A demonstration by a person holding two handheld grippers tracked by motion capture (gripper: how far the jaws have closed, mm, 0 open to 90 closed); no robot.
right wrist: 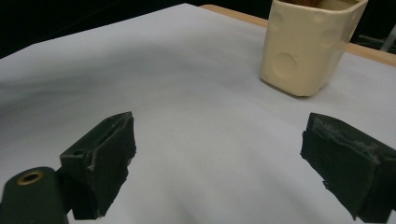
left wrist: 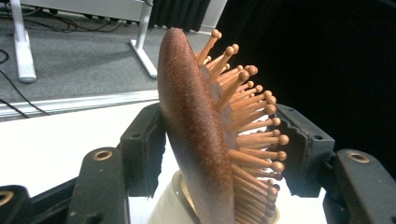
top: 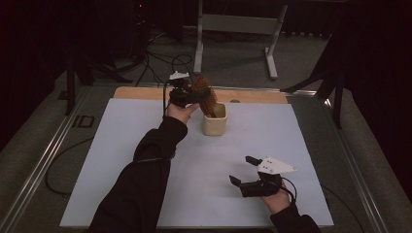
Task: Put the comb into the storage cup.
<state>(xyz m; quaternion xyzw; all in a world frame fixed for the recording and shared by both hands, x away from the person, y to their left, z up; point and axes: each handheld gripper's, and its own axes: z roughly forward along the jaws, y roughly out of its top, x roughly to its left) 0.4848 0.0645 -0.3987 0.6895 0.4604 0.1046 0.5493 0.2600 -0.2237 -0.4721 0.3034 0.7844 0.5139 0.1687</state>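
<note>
A brown wooden hairbrush (top: pixel 206 94) stands handle-down in a cream cup (top: pixel 214 124) at the back middle of the white sheet. In the left gripper view the brush (left wrist: pixel 196 140) leans between the jaws of my left gripper (left wrist: pixel 219 144), its smooth back towards one pad and its straight bristle tips just at the other. The pads sit close on both sides without squeezing it. The cup (left wrist: pixel 163 210) rim shows below. My left gripper (top: pixel 197 96) hovers beside the cup. My right gripper (top: pixel 241 170) rests open near the front right, nothing between its jaws (right wrist: pixel 219 158), facing the cup (right wrist: pixel 308 46).
A white sheet (top: pixel 145 145) covers the table, with a wooden strip (top: pixel 141 92) along its far edge. Metal rails run down both sides. Behind the table stand a grey metal frame (top: pixel 238 24) and loose cables (top: pixel 155 63) on the floor.
</note>
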